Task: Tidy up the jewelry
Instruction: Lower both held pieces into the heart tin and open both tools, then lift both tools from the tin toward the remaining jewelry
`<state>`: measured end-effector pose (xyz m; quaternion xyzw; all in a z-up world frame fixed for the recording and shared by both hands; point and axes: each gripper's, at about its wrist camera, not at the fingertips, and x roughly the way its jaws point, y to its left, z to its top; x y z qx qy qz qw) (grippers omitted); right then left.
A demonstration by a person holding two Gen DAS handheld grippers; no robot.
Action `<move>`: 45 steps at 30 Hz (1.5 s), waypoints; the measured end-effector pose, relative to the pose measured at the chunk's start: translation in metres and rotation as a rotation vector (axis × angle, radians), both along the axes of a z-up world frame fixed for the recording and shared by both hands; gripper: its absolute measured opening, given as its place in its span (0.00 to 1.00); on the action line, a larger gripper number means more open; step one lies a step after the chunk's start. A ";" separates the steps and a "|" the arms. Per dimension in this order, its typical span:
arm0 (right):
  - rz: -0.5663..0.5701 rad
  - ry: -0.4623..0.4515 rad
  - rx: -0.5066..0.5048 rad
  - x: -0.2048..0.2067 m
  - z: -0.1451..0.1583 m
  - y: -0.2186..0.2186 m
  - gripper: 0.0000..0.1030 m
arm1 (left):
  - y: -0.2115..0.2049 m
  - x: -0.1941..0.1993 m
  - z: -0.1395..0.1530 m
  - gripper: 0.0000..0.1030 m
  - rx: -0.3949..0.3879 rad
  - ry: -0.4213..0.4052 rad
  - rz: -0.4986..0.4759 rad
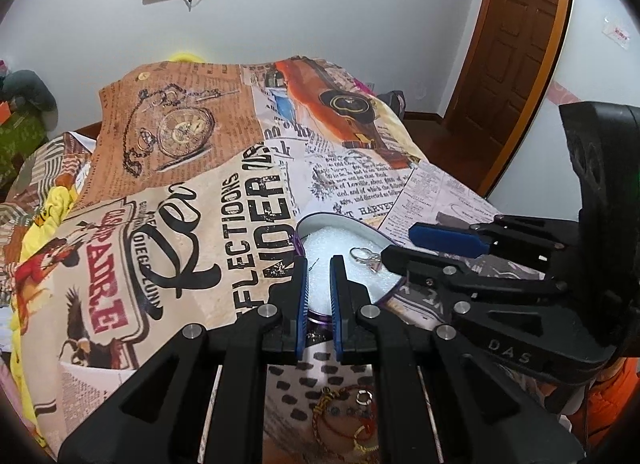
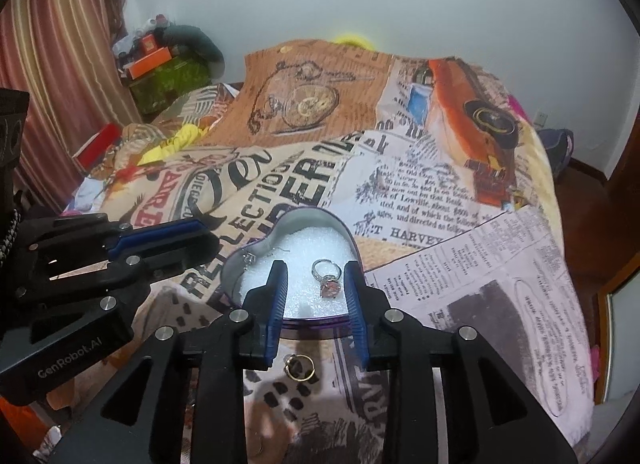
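Note:
A heart-shaped purple tin with white foam inside sits on the printed bedspread; it also shows in the left wrist view. A silver ring with a pink stone lies on the foam, also seen in the left wrist view. A small earring rests at the tin's left wall. My right gripper is open over the tin's near edge, fingers either side of the ring. My left gripper is open and empty over the tin's left part. A gold ring lies below the tin. A red cord bracelet lies near me.
The bedspread covers the bed, which drops off at the right to a wooden floor. A cluttered shelf and a curtain stand at the left. A brown door is at the right.

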<state>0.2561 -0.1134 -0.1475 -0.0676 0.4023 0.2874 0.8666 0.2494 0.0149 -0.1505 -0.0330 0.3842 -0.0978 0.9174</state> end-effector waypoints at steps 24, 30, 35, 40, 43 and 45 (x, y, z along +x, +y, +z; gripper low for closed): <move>-0.045 -0.125 0.002 -0.073 0.050 -0.021 0.44 | 0.009 -0.077 0.035 0.38 0.064 -0.047 0.061; -0.047 -0.100 -0.016 -0.082 0.038 -0.024 0.44 | 0.011 -0.084 0.012 0.39 0.092 0.016 0.063; -0.052 -0.068 -0.041 -0.086 0.022 -0.028 0.44 | 0.016 -0.086 -0.012 0.39 0.091 0.080 0.066; -0.048 -0.015 -0.058 -0.091 0.004 -0.030 0.44 | 0.016 -0.088 -0.029 0.38 0.075 0.129 0.047; -0.036 0.014 -0.069 -0.094 -0.006 -0.029 0.44 | 0.013 -0.090 -0.035 0.30 0.067 0.136 0.031; -0.023 0.028 -0.075 -0.096 -0.012 -0.028 0.44 | 0.009 -0.089 -0.037 0.20 0.077 0.135 0.017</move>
